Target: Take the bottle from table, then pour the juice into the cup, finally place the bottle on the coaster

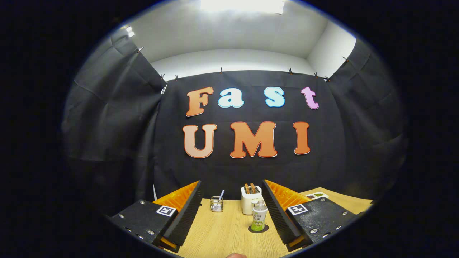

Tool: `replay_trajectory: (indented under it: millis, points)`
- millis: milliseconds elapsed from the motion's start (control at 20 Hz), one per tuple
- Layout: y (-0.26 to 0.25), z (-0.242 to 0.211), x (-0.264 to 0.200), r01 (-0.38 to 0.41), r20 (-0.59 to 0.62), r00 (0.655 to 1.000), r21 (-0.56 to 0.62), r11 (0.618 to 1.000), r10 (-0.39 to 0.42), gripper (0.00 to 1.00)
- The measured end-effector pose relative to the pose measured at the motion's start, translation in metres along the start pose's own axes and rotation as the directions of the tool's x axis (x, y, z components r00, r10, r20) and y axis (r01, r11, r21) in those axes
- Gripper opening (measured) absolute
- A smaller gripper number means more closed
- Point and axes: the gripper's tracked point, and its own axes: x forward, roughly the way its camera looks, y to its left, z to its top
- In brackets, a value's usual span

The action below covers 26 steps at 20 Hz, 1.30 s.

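1. Bottle (259,215) stands upright on a dark coaster (258,229) on the table (222,233), between the fingers, toward one o'clock.
2. Gripper (231,215): jaws spread wide, touching nothing.
3. Glass cup (216,204) at eleven o'clock, toaster (250,200) behind the bottle; liquid level uncertain.
4. Judged step: either approach or release; a grasp needs advancing, then closing.

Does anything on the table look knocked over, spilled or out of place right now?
Nothing stands out. The bottle stands upright on a dark round coaster, between the open gripper's fingers. Beyond it a toaster with toast in its slots and a small glass cup stand upright. The wooden table shows no spill.
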Motion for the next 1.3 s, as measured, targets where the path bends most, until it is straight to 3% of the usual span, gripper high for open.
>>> replay_trajectory:
  millis: [350,600,850,950,1300]
  points:
    - [0.033,0.027,-0.031,-0.081,0.072,0.995,0.082,0.993,0.075,0.97]
    - [0.030,0.027,-0.036,-0.077,0.094,0.993,0.020,0.997,0.075,0.97]
    - [0.038,0.028,-0.040,-0.111,0.108,0.988,0.012,0.994,0.109,0.97]
    - [0.051,0.029,-0.041,-0.168,0.121,0.979,0.009,0.986,0.166,0.97]
    - [0.045,0.022,-0.036,-0.183,0.104,0.978,0.015,0.983,0.180,0.97]
